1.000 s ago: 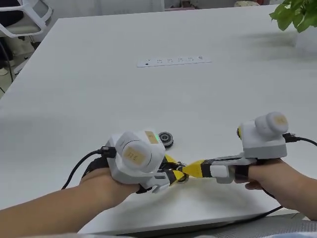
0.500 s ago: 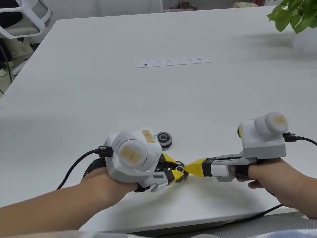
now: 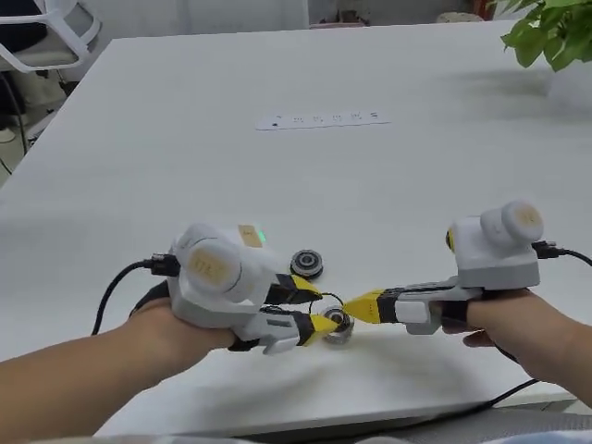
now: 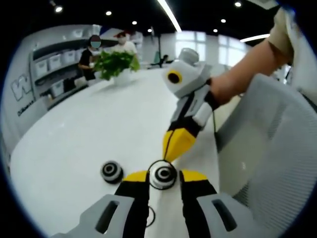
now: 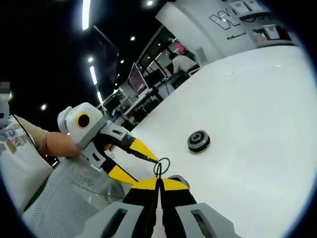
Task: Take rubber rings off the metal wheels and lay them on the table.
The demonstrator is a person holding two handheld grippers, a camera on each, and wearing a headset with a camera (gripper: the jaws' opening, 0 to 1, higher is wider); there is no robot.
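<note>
Your left gripper (image 4: 163, 177) clamped its jaws on the metal wheel (image 4: 162, 174), steadying it so your right gripper (image 5: 158, 181), jaws pinched shut on the rubber ring (image 5: 161, 166), could peel it away.

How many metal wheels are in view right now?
2. The gripped wheel sits between the left hand-held gripper's jaws; the second wheel lies free on the table just beyond. Others may be hidden from view.

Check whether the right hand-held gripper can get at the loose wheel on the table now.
Probably not yet: the right hand-held gripper is shut on a rubber ring. The loose wheel lies uncovered near its tips, so once freed, likely yes.
</note>
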